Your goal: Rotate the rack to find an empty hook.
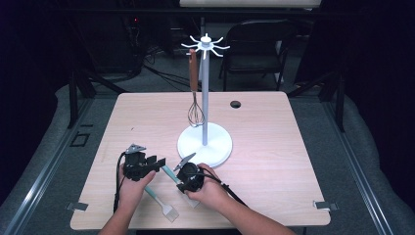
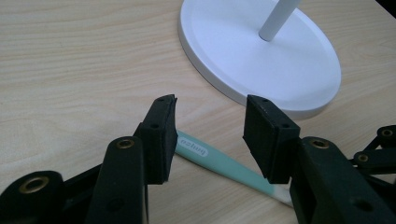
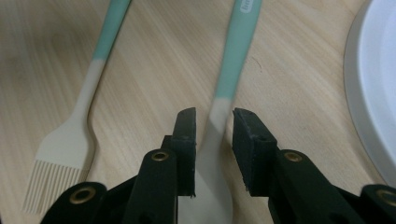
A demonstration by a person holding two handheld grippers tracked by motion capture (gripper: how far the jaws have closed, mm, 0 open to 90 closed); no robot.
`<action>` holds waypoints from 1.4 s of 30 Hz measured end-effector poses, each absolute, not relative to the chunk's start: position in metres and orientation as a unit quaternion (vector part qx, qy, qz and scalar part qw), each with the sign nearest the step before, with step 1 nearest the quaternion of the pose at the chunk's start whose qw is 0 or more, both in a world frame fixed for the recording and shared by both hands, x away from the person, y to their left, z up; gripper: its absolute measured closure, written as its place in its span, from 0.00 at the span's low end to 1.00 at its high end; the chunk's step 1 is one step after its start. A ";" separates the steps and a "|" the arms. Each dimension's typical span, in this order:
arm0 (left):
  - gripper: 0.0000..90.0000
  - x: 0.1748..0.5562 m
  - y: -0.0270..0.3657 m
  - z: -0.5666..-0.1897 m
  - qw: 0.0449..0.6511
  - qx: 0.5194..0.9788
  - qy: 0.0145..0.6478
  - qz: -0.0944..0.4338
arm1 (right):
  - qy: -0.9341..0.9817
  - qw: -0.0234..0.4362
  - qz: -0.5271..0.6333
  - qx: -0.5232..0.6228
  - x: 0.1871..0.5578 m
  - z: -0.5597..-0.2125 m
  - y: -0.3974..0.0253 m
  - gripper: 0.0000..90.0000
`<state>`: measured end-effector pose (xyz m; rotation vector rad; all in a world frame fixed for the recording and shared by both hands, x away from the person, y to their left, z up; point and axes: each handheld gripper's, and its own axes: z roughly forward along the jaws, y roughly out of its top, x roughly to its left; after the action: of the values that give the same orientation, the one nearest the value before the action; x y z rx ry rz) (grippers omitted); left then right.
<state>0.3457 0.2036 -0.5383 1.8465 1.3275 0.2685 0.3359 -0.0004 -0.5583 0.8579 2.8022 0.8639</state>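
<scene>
Between right gripper (image 3: 214, 128) pads, spatula (image 3: 229, 74)

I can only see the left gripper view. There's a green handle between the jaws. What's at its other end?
Observer: It's a spatula, and the right gripper has its open jaws on either side of the cream neck.
Operator: Is anything else lying near it?
Observer: Yes, a brush with the same green handle lies beside it.
Operator: And what's the white pole for?
Observer: It's a stand with hooks on top, and a whisk hangs from one.
</scene>
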 end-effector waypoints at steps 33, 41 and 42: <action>0.60 0.343 0.194 -0.540 0.408 0.744 0.519 0.105 | 0.917 0.046 0.218 0.329 0.311 -0.553 -0.125 0.91; 0.60 0.343 0.188 -0.541 0.407 0.749 0.513 0.102 | 0.912 0.042 0.225 0.341 0.306 -0.554 -0.140 0.90; 0.60 0.342 0.187 -0.541 0.406 0.749 0.513 0.102 | 0.911 0.046 0.228 0.341 0.306 -0.553 -0.139 0.89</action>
<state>0.3423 0.1872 -0.5408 1.8910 1.2955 0.2568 0.3059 -0.1394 -0.5533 1.0401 2.7810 0.6945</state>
